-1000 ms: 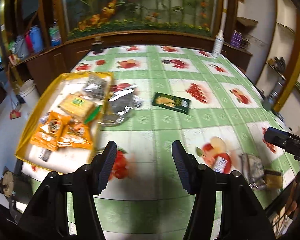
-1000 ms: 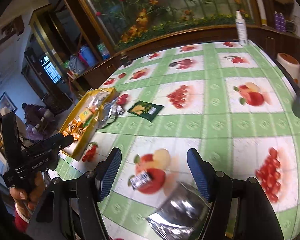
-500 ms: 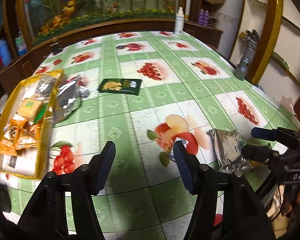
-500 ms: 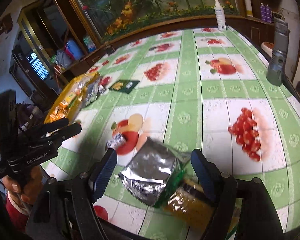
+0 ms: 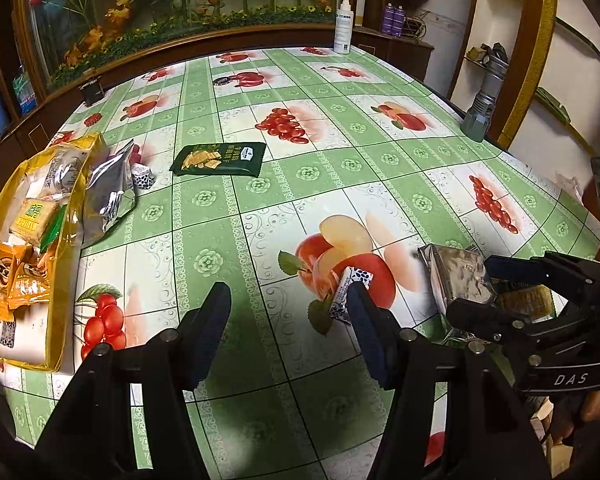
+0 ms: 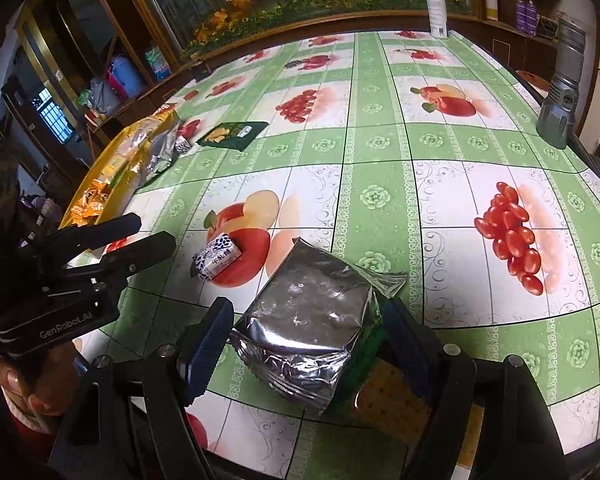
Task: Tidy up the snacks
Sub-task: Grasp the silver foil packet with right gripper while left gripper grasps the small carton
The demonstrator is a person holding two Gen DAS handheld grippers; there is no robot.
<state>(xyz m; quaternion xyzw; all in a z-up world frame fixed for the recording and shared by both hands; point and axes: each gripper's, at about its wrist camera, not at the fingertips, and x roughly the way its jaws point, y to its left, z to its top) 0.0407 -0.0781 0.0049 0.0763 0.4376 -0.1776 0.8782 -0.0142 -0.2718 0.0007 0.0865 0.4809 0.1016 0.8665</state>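
Note:
A silver foil snack packet (image 6: 312, 320) lies near the table's front edge, between the open jaws of my right gripper (image 6: 308, 344); it also shows in the left wrist view (image 5: 456, 276). A small white-and-blue candy (image 6: 216, 258) lies left of it, just beside the right finger of my open, empty left gripper (image 5: 288, 320). A yellow tray (image 5: 66, 216) at the left holds orange and yellow snack packs. A silver bag (image 5: 108, 188) leans on its rim. A dark green cracker packet (image 5: 220, 158) lies mid-table.
A grey flashlight (image 6: 560, 92) stands at the right table edge. A white spray bottle (image 6: 436, 8) stands at the far edge. A small dark box (image 5: 92, 88) sits far left. Another small candy (image 5: 144, 178) lies by the silver bag.
Both grippers have swung right and forward. The right gripper's open jaws have come around the silver foil packet; the left gripper has neared the small candy.

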